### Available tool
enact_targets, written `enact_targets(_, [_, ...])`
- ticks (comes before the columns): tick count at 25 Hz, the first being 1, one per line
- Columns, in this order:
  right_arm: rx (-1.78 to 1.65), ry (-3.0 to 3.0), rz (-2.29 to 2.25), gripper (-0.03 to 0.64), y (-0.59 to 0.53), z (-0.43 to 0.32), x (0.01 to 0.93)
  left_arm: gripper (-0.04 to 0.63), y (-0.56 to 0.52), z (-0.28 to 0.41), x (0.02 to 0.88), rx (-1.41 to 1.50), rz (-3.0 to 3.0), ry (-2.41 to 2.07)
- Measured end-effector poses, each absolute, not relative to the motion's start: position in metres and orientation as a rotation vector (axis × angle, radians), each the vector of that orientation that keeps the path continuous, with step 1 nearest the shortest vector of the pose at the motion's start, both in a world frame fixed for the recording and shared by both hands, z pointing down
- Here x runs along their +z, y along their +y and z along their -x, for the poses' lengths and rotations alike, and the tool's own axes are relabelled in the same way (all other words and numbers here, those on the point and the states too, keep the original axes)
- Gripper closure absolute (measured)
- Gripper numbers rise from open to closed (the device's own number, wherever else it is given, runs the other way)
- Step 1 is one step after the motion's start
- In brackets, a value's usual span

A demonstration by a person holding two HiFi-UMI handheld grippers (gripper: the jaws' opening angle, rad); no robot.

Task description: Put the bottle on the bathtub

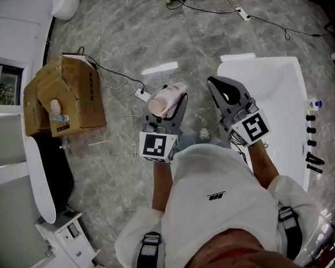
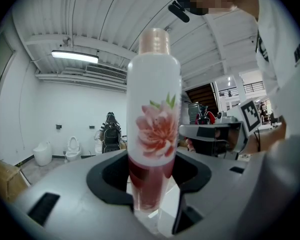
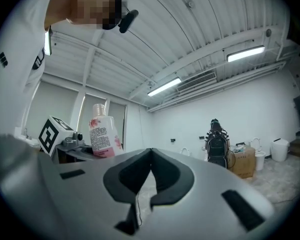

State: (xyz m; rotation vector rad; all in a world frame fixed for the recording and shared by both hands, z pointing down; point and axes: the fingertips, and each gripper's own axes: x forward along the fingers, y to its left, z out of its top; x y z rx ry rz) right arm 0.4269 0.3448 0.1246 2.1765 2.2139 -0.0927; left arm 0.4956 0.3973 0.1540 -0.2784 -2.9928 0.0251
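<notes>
Bottle [image 1: 165, 99] sits at frame centre in the head view, above the floor, clamped at its lower body by the left gripper [image 2: 152, 186]. Right gripper [image 3: 150, 156] is clenched on nothing, its tips meeting. Bathtub [image 1: 261, 61] occupies the right of the frame, apart from the bottle. Assessment: pickup is done. The carry across to the tub, set-down on its rim and release are outstanding.

1. A cardboard box [image 1: 64, 96] stands on the grey marbled floor [image 1: 156, 32].
2. A black cable [image 1: 114, 77] runs from the box to a white plug [image 1: 142, 94] near it.
3. Well apart from the box lies a white power strip [image 1: 243, 14].
4. Beyond the box, a toilet [image 2: 72, 146] stands against the white wall [image 2: 65, 109], under a tube light [image 2: 75, 57] on the ribbed ceiling [image 2: 105, 14].
</notes>
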Motion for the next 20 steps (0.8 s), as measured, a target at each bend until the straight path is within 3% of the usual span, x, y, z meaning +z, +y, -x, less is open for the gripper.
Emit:
enact_targets(10, [-0.102,2.227,-2.158,0.624,0.384,-0.385,0.130,0.367,0.440,-0.451,0.158,0.047,0.260,-3.015])
enact_targets(20, [-0.029,2.222,-2.164,0.624,0.496,-0.331,0.140,0.367,0.549,-0.399,0.165,0.030,0.235,-3.010])
